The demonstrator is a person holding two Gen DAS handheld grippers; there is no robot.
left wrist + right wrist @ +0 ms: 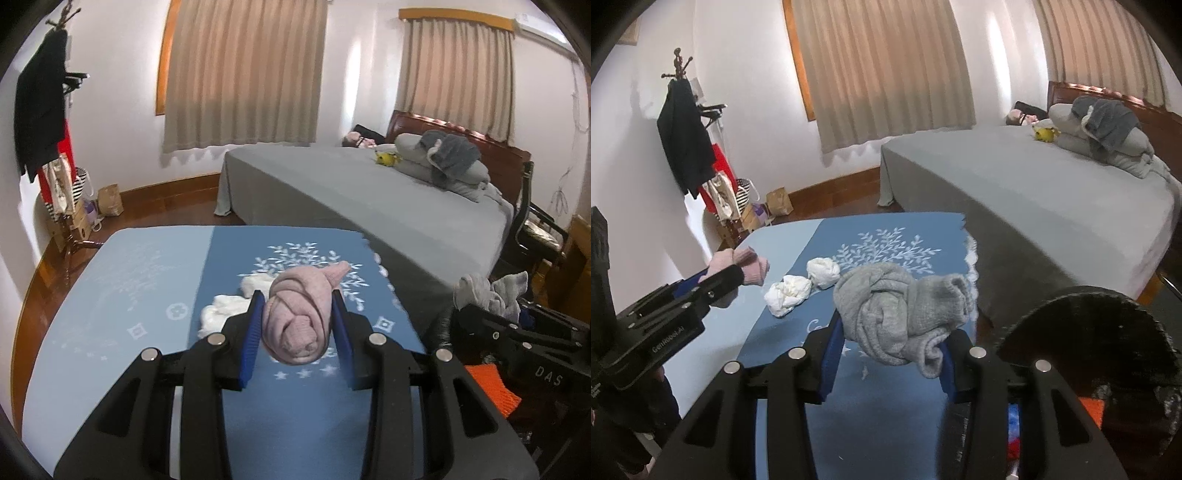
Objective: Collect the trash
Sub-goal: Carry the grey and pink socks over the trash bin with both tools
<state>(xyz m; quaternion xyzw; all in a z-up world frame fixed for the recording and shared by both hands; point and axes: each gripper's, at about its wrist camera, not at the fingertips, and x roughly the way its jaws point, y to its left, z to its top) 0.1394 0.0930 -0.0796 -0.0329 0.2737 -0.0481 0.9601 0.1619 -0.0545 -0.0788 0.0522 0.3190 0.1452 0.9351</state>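
Note:
My left gripper (298, 319) is shut on a rolled pink sock (299, 314), held above the blue table (147, 295). In the right wrist view the same left gripper (735, 275) shows at the left with the pink sock (750, 266) in it. My right gripper (890, 332) is shut on a bundled grey sock (897, 314), lifted off the tabletop. Two crumpled white tissues (788, 293) (823, 271) lie on the blue mat (886, 387) beyond the fingers; they also show behind the pink sock as white tissues (221, 310).
A black bin (1082, 332) with a dark liner stands at the table's right edge, holding coloured items. A grey bed (1034, 184) fills the right side. A coat rack (687, 147) with bags stands by the left wall. Wooden floor lies beyond the table.

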